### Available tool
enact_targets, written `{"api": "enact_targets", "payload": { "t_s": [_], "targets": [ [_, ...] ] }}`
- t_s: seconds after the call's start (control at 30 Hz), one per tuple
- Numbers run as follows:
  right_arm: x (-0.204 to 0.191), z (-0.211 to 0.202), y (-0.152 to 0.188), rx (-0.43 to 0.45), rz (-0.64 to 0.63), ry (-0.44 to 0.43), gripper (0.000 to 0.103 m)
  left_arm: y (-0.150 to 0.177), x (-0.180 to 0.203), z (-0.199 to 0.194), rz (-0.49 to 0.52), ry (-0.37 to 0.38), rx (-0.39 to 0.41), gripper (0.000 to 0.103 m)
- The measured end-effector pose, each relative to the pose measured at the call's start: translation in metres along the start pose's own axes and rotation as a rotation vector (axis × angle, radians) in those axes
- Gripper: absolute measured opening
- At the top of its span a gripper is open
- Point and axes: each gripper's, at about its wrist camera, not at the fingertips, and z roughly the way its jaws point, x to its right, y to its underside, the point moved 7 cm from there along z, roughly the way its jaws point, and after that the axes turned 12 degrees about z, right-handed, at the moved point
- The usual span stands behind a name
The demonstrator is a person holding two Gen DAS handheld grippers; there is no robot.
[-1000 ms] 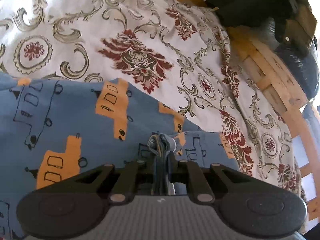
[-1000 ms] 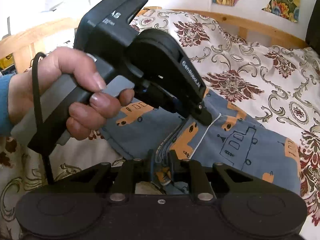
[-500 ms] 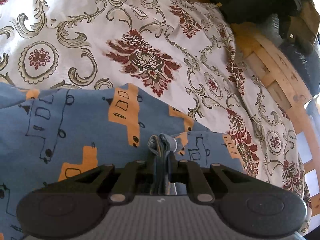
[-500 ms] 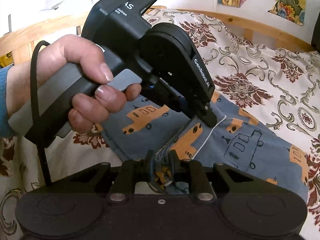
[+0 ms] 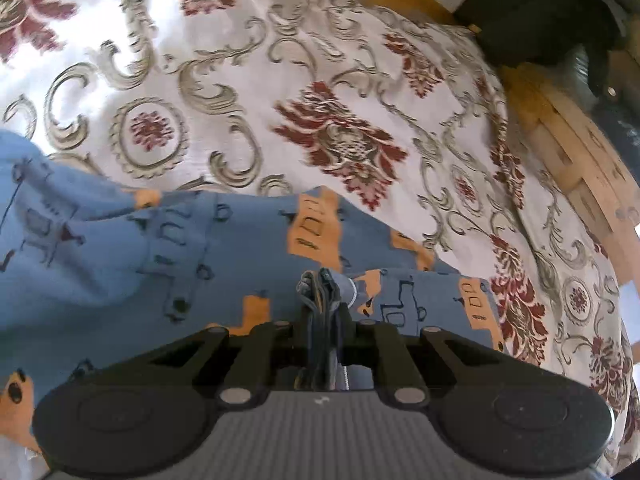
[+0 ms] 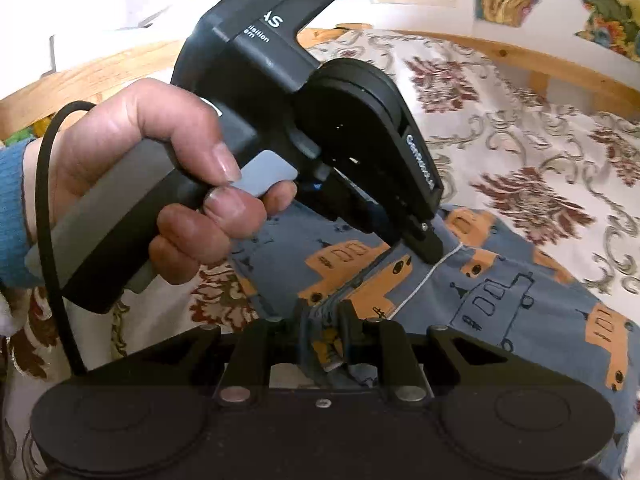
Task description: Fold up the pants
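Jaws of both grippers clamped tight on pants (image 5: 120, 272).

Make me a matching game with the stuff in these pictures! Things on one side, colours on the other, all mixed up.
Things:
1. pants
2. bedspread
3. bed frame
4. sleeve

Colours:
A. plain wood
B. blue knit
C. cream with dark red flowers
D. grey-blue with orange trucks

Pairs: 1-D, 2-C, 3-A, 4-B

Bonus: the left gripper and right gripper both pinch the pants.
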Motion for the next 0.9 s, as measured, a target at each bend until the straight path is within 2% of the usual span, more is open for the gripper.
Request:
{"api": "enact_targets", "payload": {
  "t_s": [0.1,0.13,0.17,0.2,0.23,0.27,0.37,0.43,0.47,0.53,0.63,0.7,0.8,0.83,0.9],
  "targets": [
    [-0.003,0.01,0.005,-0.047,-0.033,-0.033,0.031,0.001,-0.006,0.001,-0.011,-0.004,-0.004,0.018],
    [-0.002,0.008,0.005,-0.044,-0.03,-0.048,0.033,0.002,-0.007,0.001,-0.011,-0.013,-0.003,0.023],
    [-0.002,0.003,0.003,-0.036,-0.026,-0.061,0.041,0.002,-0.008,-0.001,-0.006,-0.038,0.004,0.037],
    [0.0,-0.004,0.002,-0.017,-0.021,-0.069,0.054,0.003,-0.008,-0.002,0.002,-0.06,0.008,0.046],
    [0.003,-0.014,0.001,0.015,-0.02,-0.068,0.06,0.004,-0.008,-0.005,0.01,-0.089,0.012,0.06],
    [0.008,-0.024,0.001,0.039,-0.021,-0.062,0.071,0.004,-0.008,-0.009,0.019,-0.108,0.024,0.068],
    [0.027,-0.056,0.007,0.091,-0.031,0.007,0.085,0.003,-0.009,-0.017,0.013,-0.15,0.051,0.077],
    [0.044,-0.076,0.007,0.142,-0.034,0.089,0.093,0.003,-0.008,-0.025,-0.011,-0.199,0.088,0.085],
    [0.052,-0.085,0.006,0.176,-0.041,0.134,0.1,0.004,-0.005,-0.029,-0.012,-0.22,0.108,0.09],
    [0.07,-0.097,-0.001,0.241,-0.075,0.265,0.102,0.005,0.002,-0.034,0.007,-0.264,0.145,0.096],
    [0.105,-0.09,-0.014,0.243,-0.118,0.53,0.102,0.013,0.012,-0.034,0.038,-0.369,0.205,0.1],
    [0.127,-0.078,-0.021,0.259,-0.107,0.641,0.102,0.02,0.011,-0.025,0.03,-0.456,0.216,0.1],
    [0.148,-0.054,-0.023,0.275,-0.102,0.686,0.102,0.03,0.0,-0.008,0.031,-0.557,0.183,0.102],
    [0.153,-0.042,-0.02,0.247,-0.122,0.675,0.102,0.033,-0.003,-0.003,0.039,-0.581,0.162,0.103],
    [0.168,-0.016,-0.012,0.116,-0.164,0.683,0.102,0.036,-0.004,-0.002,0.064,-0.582,0.177,0.103]
  ]
}}
